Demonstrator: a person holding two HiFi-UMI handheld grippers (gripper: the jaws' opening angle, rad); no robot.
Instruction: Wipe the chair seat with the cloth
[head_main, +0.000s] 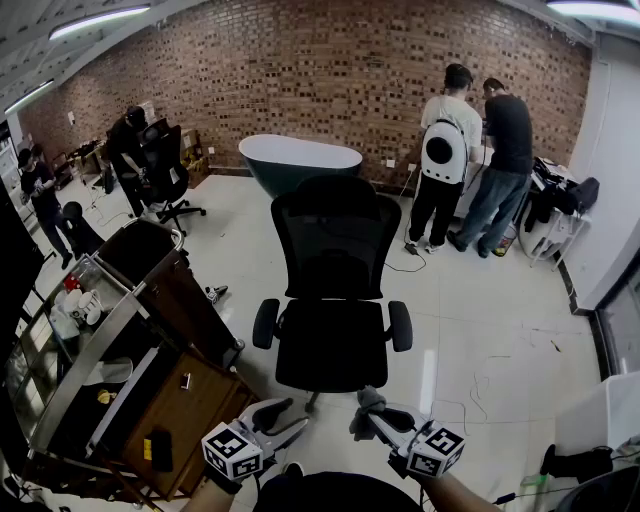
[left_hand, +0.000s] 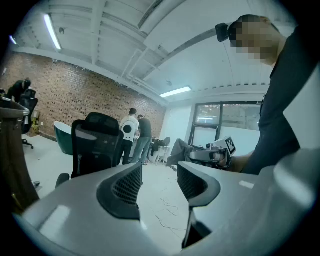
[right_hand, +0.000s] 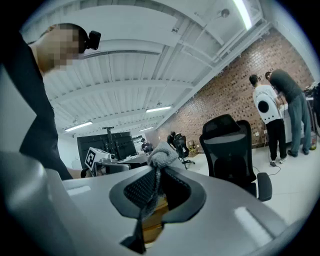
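Note:
A black mesh office chair (head_main: 335, 290) stands in the middle of the head view, with its seat (head_main: 333, 355) bare and facing me. Just in front of the seat's near edge, my right gripper (head_main: 378, 415) is shut on a grey cloth (head_main: 368, 400). In the right gripper view the cloth (right_hand: 161, 155) bunches above the closed jaws of that gripper (right_hand: 159, 172), and the chair (right_hand: 230, 145) is off to the right. My left gripper (head_main: 292, 415) is beside it, open with nothing in it. The left gripper view shows its own jaws (left_hand: 160, 172) apart, the chair (left_hand: 97, 142) behind them and the cloth (left_hand: 181, 150) to the right.
A wooden cart (head_main: 170, 400) with small items stands close on the left. A dark bathtub (head_main: 300, 160) is behind the chair by the brick wall. Two people (head_main: 470, 150) stand at the back right, others at the back left (head_main: 130, 150). Cables (head_main: 480, 380) lie on the floor.

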